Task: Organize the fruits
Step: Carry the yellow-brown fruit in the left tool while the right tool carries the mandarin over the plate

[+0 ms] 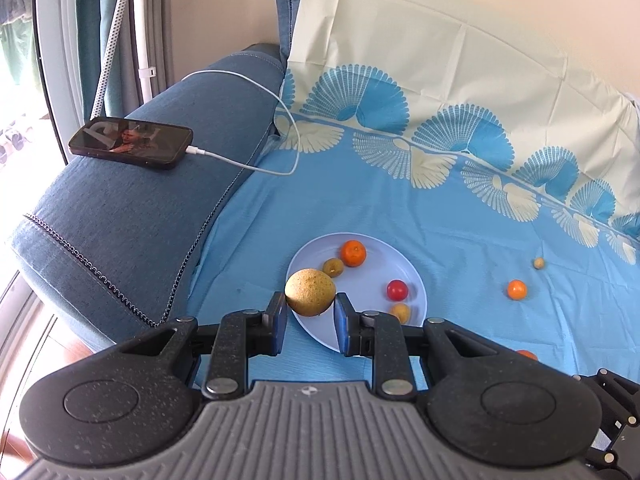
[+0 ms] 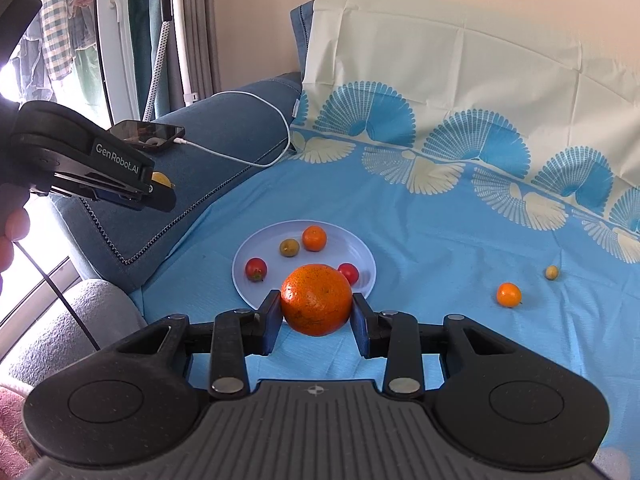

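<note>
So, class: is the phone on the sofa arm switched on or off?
On. The phone lies flat on the sofa arm, its screen lit and showing a person, with a white cable plugged in.

A round, speckled yellow-brown fruit (image 1: 310, 292) is clamped between the two pads of the left gripper (image 1: 311, 322), held up off the sheet over the plate's near-left rim. A large orange (image 2: 316, 299), its skin dotted with dark specks, is pinched the same way in the right gripper (image 2: 316, 326), above the plate's near edge. The pale blue plate (image 2: 360, 254) lies flat and holds a small mandarin (image 2: 314, 238), an olive-green fruit (image 2: 289, 247) just beside it, two red cherry tomatoes (image 2: 256, 269), and a small yellow fruit (image 1: 400, 313). To the right, loose on the cloth, lie another small mandarin (image 2: 509, 294) and a tiny yellowish fruit (image 2: 552, 272), near each other but apart.
</note>
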`<state>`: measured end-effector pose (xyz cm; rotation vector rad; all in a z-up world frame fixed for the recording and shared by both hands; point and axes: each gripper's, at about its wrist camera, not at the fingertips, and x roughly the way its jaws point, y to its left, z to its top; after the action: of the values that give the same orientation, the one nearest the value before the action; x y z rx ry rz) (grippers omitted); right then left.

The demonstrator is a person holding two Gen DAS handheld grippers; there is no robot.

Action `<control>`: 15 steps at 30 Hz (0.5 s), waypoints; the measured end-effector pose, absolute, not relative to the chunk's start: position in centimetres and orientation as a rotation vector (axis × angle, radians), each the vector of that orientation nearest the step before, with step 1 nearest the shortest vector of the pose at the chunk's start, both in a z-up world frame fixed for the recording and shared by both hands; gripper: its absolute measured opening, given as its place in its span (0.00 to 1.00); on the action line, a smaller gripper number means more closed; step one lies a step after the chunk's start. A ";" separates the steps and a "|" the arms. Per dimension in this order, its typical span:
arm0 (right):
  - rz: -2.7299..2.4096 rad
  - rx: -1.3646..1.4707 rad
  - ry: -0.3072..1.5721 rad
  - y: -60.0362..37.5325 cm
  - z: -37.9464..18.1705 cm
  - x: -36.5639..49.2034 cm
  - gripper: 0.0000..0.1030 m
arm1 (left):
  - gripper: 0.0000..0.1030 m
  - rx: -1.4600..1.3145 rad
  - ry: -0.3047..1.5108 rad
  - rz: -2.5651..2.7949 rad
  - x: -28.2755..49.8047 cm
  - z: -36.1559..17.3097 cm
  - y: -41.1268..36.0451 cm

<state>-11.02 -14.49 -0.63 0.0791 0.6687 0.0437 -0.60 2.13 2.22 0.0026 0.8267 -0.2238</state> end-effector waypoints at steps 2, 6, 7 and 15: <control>0.044 0.081 0.672 -14.5 -0.7 -10.9 0.37 | 0.27 0.001 0.831 -0.224 -0.5 2.2 2.0; 0.045 0.089 0.682 -14.5 -0.9 -10.4 0.37 | 0.27 0.000 0.838 -0.227 0.0 1.9 1.8; 0.046 0.091 0.684 -14.6 -1.0 -10.3 0.37 | 0.27 -0.001 0.840 -0.227 0.2 1.8 1.8; 0.051 0.107 0.705 -14.9 -1.7 -8.9 0.37 | 0.27 -0.003 0.866 -0.233 1.5 0.9 1.4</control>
<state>-8.91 -14.92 -1.66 0.1069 0.7053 0.0512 1.50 1.39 0.92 -0.0032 0.8662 -0.2328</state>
